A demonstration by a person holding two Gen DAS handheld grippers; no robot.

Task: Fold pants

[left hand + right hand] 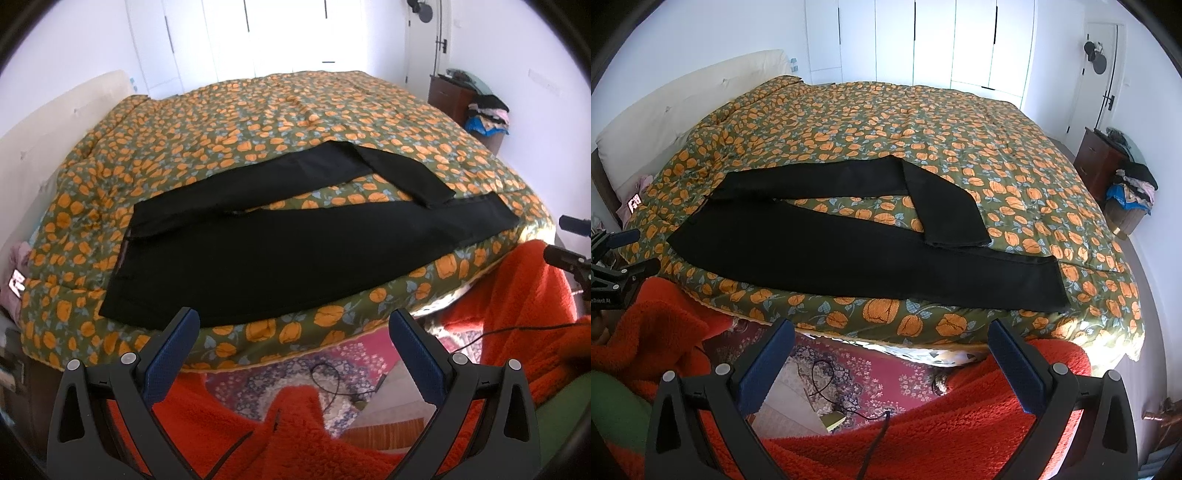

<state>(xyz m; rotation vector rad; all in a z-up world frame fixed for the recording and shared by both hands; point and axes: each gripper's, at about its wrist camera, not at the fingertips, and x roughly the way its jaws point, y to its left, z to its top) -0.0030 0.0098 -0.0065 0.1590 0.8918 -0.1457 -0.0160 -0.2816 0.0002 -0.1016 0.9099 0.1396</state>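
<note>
On the bed (258, 110), black pants (280, 240)

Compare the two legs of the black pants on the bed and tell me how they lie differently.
The near leg lies straight along the bed's front edge; the far leg runs straight only partway. The near leg is a single flat layer; the far leg's lower part is folded back towards the near leg's cuff. Both are black, flat on the floral quilt, and untouched by either tongs.
</note>
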